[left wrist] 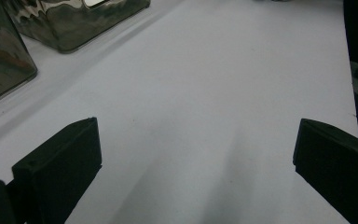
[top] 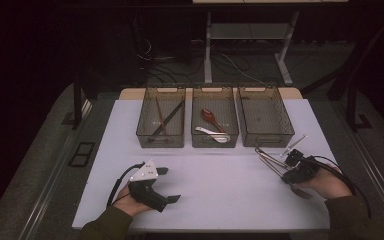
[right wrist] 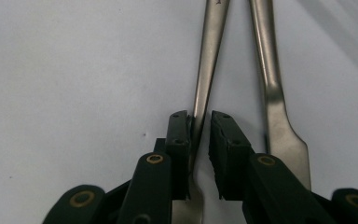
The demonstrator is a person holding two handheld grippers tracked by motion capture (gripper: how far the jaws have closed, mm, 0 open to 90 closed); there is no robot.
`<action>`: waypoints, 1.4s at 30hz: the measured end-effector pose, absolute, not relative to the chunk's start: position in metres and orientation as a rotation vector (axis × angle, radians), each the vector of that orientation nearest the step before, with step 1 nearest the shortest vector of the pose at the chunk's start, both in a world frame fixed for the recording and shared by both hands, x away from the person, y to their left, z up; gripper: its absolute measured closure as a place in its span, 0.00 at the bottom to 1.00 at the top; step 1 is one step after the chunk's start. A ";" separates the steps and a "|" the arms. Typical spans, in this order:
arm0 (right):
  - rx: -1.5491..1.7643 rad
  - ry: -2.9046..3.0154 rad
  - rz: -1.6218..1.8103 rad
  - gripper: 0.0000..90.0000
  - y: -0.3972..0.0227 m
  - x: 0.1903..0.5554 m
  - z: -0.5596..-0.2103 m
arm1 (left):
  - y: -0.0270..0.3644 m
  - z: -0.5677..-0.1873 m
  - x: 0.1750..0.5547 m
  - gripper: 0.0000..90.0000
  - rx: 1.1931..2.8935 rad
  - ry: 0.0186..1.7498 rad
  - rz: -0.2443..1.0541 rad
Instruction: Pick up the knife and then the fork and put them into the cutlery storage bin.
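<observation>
Near the table's right edge, my right gripper (top: 286, 172) (right wrist: 200, 119) lies low over two long metal utensils. One metal utensil handle (right wrist: 209, 56) (top: 269, 159) runs between the jaws. It rests against the left pad, with a thin gap to the right pad, so the jaws stand narrowly open around it. The second metal utensil (right wrist: 270, 84) lies just right of the jaws on the table. My left gripper (top: 171, 184) (left wrist: 196, 144) rests at the front left of the white table (top: 220, 185), jaws wide open, nothing between them.
Three clear bins stand in a row at the back. The left bin (top: 161, 141) holds dark chopsticks. The middle bin (top: 214, 142) holds a red spoon (top: 209, 116) and a white spoon (top: 212, 133). The right bin (top: 267, 140) stands just behind another thin metal piece (top: 295, 144).
</observation>
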State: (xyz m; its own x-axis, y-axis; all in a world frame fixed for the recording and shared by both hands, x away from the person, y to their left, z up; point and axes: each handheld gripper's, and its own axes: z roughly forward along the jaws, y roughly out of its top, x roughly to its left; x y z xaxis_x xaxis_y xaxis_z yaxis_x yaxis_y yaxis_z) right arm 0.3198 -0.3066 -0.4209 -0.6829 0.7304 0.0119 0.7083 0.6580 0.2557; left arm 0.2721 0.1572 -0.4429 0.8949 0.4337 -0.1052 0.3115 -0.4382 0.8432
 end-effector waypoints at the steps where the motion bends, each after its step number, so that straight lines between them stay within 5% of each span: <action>1: 1.197 2.776 0.353 0.86 -0.306 0.320 -0.421 | 0.157 -0.443 0.272 0.01 2.060 0.538 0.154; 14: 1.161 2.806 0.267 0.94 -0.296 0.323 -0.420 | 0.157 -0.443 0.272 0.01 2.061 0.540 0.155; 42: 1.196 2.712 0.614 0.94 -0.317 0.318 -0.410 | 0.158 -0.442 0.272 0.01 2.062 0.539 0.157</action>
